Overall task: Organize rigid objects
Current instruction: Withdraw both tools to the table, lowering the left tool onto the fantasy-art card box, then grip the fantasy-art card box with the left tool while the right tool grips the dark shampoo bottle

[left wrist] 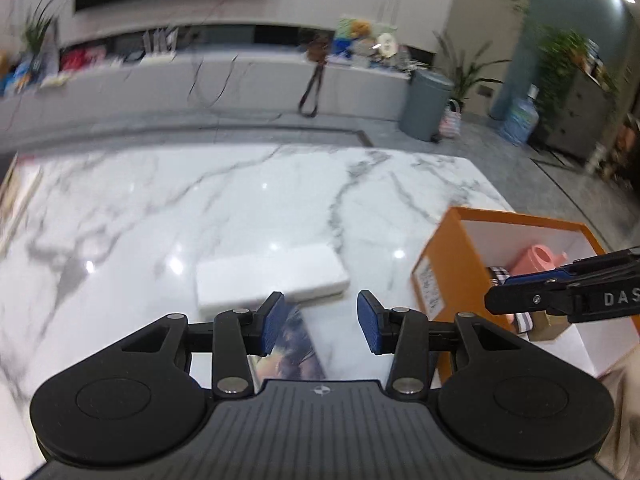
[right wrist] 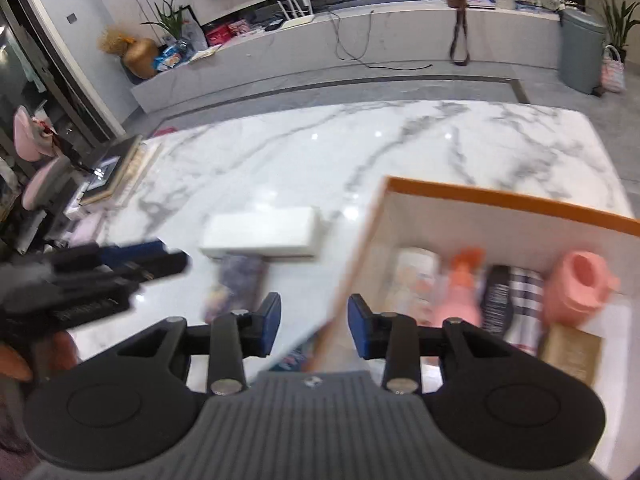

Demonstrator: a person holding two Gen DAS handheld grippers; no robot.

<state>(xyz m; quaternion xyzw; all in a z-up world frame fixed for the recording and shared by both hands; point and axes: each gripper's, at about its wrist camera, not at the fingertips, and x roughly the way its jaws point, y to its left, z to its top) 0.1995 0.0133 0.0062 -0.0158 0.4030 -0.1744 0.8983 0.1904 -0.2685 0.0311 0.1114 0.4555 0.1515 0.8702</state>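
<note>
A white flat box (left wrist: 272,278) lies on the marble table (left wrist: 200,208), with a printed picture card box (left wrist: 294,344) just in front of it. My left gripper (left wrist: 320,320) is open and empty above the printed box. An orange box (left wrist: 452,264) with a white inside stands at the right and holds a pink container (left wrist: 538,260), a striped item and others. My right gripper (right wrist: 314,326) is open and empty over the orange box's left wall (right wrist: 352,276). The white box (right wrist: 260,236), printed box (right wrist: 236,284) and pink container (right wrist: 580,292) show there too.
The right gripper's fingers (left wrist: 560,292) reach over the orange box. The left gripper (right wrist: 104,276) shows at the left of the right wrist view. Picture frames (right wrist: 116,168) lie at the table's left edge. A grey bin (left wrist: 426,104) stands on the floor beyond.
</note>
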